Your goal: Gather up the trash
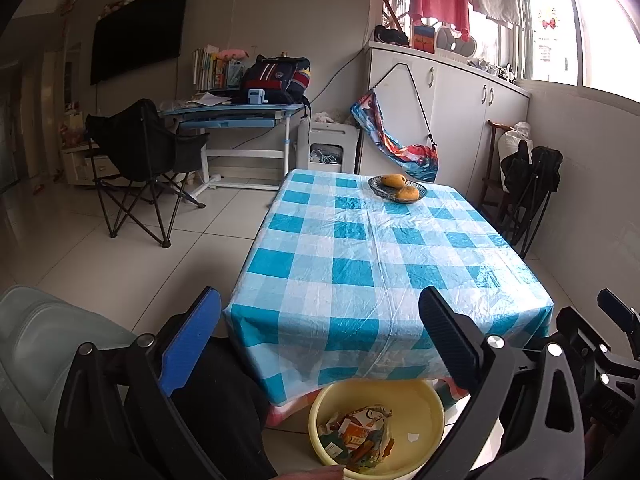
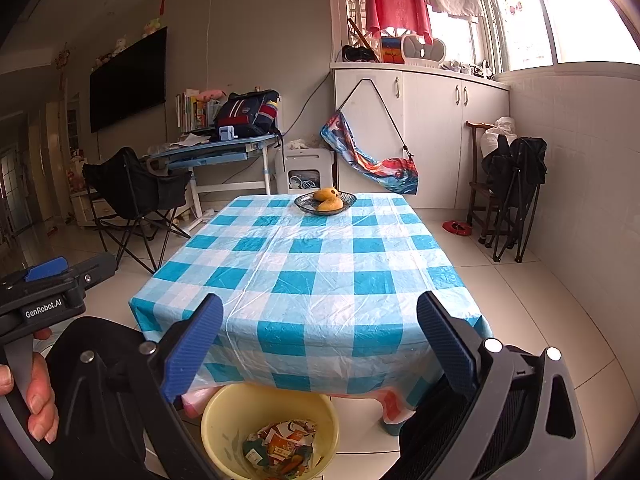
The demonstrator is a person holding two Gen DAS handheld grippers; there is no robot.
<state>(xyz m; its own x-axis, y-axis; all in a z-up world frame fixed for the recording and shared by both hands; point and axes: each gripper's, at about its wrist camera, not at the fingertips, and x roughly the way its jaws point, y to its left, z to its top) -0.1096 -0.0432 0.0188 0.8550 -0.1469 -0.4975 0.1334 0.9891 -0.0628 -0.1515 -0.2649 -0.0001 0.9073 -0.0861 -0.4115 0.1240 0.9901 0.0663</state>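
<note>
A yellow basin (image 1: 424, 408) (image 2: 224, 412) stands on the floor below the near edge of the table. Crumpled colourful wrappers (image 1: 356, 436) (image 2: 280, 446) lie inside it, with a small white scrap (image 1: 413, 437) beside them. My left gripper (image 1: 320, 340) hangs above the basin, open wide, nothing between its blue fingers (image 1: 188, 344). My right gripper (image 2: 320, 344) is likewise open and empty above the basin's far rim. In the right wrist view the left gripper's body (image 2: 48, 292) shows at the left edge, held by a hand (image 2: 36, 396).
The table (image 1: 360, 256) (image 2: 304, 272) wears a blue-and-white checked plastic cloth; a dark dish with yellow fruit (image 1: 398, 188) (image 2: 326, 202) sits at its far end. A black folding chair (image 1: 140, 160), a blue desk (image 1: 236, 116), white cabinets (image 1: 448, 112) and folded chairs (image 2: 508, 192) ring the room.
</note>
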